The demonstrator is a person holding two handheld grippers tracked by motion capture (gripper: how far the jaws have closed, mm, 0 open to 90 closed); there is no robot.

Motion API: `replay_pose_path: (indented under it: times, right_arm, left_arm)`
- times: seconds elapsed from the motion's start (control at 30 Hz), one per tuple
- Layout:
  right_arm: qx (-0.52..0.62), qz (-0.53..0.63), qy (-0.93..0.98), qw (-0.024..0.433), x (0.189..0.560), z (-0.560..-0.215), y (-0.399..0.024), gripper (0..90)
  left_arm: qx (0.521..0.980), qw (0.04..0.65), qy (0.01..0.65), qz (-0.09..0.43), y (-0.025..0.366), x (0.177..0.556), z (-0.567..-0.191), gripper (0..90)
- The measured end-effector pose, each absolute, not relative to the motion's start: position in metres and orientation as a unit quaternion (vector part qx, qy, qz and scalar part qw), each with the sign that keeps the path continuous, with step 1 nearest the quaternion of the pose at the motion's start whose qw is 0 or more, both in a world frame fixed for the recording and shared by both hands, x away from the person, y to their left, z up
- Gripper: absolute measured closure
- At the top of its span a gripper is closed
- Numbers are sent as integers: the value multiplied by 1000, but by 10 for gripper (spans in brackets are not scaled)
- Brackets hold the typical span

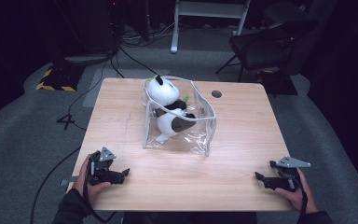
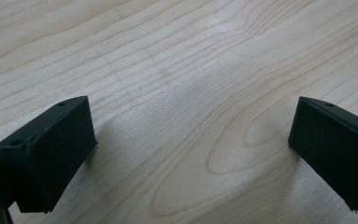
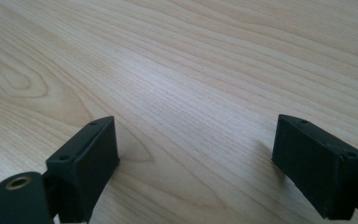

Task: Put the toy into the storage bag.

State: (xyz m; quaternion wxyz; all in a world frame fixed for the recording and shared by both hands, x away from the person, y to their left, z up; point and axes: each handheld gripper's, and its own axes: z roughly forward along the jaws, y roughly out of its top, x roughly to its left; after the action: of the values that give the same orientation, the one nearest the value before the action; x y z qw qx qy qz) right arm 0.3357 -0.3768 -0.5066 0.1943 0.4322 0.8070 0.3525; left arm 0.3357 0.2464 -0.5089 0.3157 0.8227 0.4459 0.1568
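A dark room with a grey floor, a folding chair (image 1: 265,44) and trailing cables lies behind a pale wooden bench (image 1: 242,140). Toward the far edge of the bench, near its middle, stands a clear plastic pouch (image 1: 179,116) with its top open, and a black-and-white plush panda (image 1: 168,107) sits inside it, head poking above the rim. The left tongs (image 1: 126,172) rest near the bench's near left corner, jaws spread wide with only bare wood between them. The right tongs (image 1: 258,176) sit near the near right corner, also wide and empty. Both tongs are well apart from the pouch.
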Motion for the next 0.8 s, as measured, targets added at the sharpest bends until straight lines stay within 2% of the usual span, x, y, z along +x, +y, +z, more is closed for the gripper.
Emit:
replay_pose_path:
  times: [0.8]
  right_arm:
    - [427, 357, 809, 188, 337, -507, -379, 150]
  left_arm:
    - [821, 315, 449, 158, 247, 335, -509, 6]
